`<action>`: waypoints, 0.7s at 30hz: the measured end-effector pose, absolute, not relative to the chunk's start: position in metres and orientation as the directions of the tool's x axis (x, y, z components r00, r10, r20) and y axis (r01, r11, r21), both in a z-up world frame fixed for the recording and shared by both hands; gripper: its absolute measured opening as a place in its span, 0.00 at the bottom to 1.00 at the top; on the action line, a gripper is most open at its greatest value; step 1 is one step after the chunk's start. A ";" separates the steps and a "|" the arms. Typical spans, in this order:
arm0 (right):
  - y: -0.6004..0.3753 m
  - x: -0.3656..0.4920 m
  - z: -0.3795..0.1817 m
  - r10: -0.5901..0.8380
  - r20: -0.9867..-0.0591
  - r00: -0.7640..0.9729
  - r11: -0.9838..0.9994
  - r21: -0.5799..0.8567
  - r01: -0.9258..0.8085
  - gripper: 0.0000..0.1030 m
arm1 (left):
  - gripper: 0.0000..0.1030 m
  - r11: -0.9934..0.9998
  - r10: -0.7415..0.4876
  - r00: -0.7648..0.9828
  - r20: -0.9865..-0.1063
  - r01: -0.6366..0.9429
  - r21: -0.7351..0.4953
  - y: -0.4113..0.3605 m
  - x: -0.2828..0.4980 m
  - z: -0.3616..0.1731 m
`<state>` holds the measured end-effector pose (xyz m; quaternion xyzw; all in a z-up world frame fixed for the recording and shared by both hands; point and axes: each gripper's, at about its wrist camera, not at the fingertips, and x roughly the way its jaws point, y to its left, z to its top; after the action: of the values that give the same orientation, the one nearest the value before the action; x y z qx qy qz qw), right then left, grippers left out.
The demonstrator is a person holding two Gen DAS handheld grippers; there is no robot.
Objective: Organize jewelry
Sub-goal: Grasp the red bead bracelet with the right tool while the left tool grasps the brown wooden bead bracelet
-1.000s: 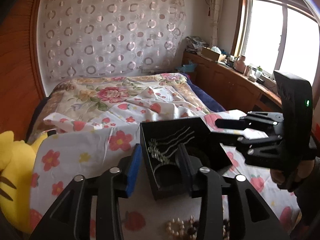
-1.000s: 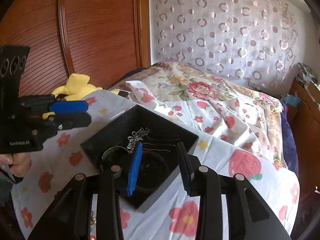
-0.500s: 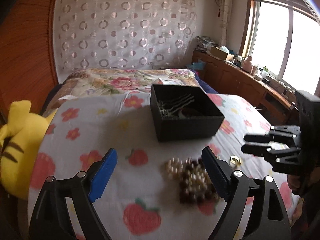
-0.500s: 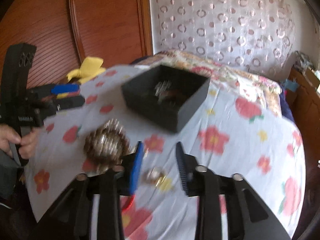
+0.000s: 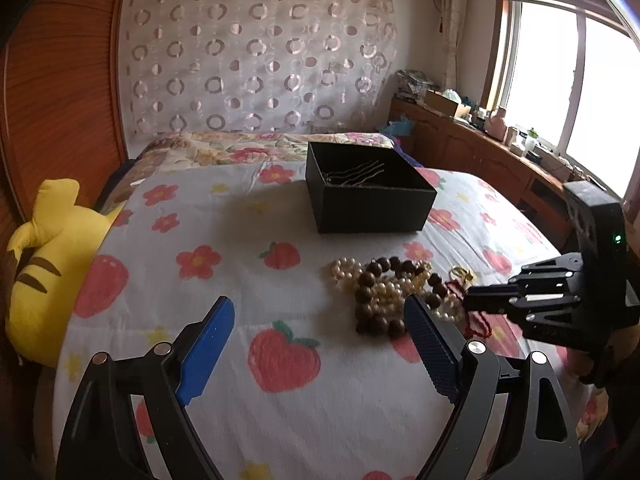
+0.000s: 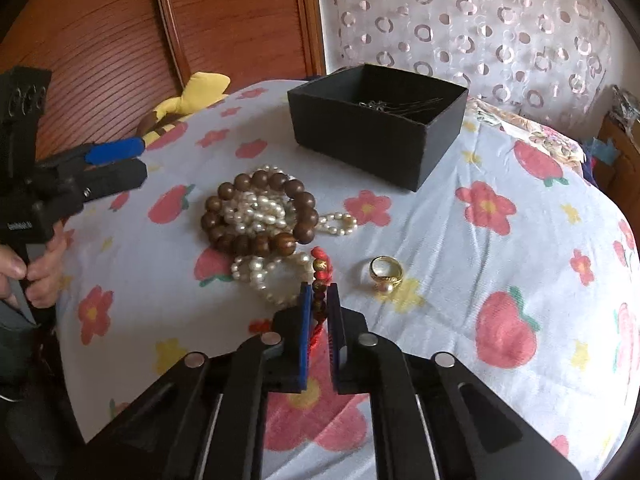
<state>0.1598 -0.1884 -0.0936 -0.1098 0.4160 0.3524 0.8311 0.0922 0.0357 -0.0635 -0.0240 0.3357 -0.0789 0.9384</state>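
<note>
A black open box (image 5: 366, 196) (image 6: 376, 120) with metal hairpins (image 6: 400, 106) inside sits on the floral cloth. In front of it lies a pile of jewelry: a brown wooden bead bracelet (image 6: 256, 212) (image 5: 376, 304), pearl strands (image 6: 264, 272) and a gold pearl ring (image 6: 386, 272). My right gripper (image 6: 319, 300) (image 5: 476, 304) is shut on a red beaded cord bracelet (image 6: 320, 268) at the pile's near edge. My left gripper (image 5: 316, 336) (image 6: 120, 164) is open and empty, held above the cloth left of the pile.
A yellow striped plush toy (image 5: 44, 264) lies at the cloth's left edge by the wooden wall panel (image 6: 120, 40). A floral quilt (image 5: 240, 148) lies behind the box. A wooden cabinet with clutter (image 5: 480, 140) runs under the window on the right.
Both grippers pulled back from over the box. The left opened wide. The right dropped to the jewelry pile and closed on the red cord bracelet.
</note>
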 end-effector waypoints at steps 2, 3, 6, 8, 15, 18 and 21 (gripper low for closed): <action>-0.194 0.152 -0.089 0.498 -0.754 0.428 0.732 0.101 -0.674 0.08 | 0.81 0.986 -0.166 0.757 -0.632 0.132 -0.100 0.034 0.090 -0.066; -0.198 0.147 -0.086 0.496 -0.744 0.448 0.739 0.092 -0.667 0.08 | 0.81 0.986 -0.167 0.754 -0.635 0.134 -0.101 0.034 0.090 -0.067; -0.210 0.132 -0.082 0.494 -0.718 0.489 0.761 0.085 -0.644 0.08 | 0.80 0.987 -0.163 0.744 -0.648 0.134 -0.094 0.033 0.092 -0.071; -0.217 0.123 -0.082 0.490 -0.709 0.507 0.773 0.085 -0.628 0.08 | 0.71 0.984 -0.177 0.730 -0.660 0.147 -0.101 0.030 0.096 -0.073; -0.231 0.114 -0.088 0.499 -0.691 0.523 0.793 0.119 -0.598 0.08 | 0.42 0.970 -0.238 0.674 -0.699 0.198 -0.139 0.016 0.114 -0.081; -0.231 0.112 -0.087 0.495 -0.694 0.523 0.794 0.116 -0.597 0.08 | 0.40 0.966 -0.252 0.661 -0.706 0.208 -0.151 0.010 0.125 -0.081; -0.231 0.110 -0.086 0.493 -0.692 0.527 0.792 0.107 -0.602 0.08 | 0.33 0.964 -0.264 0.643 -0.719 0.207 -0.169 0.007 0.138 -0.083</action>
<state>0.1101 -0.2305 -0.0856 -0.0729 0.3712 0.3145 0.8706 0.1383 0.0067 -0.0832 -0.0356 0.4021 -0.1302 0.9056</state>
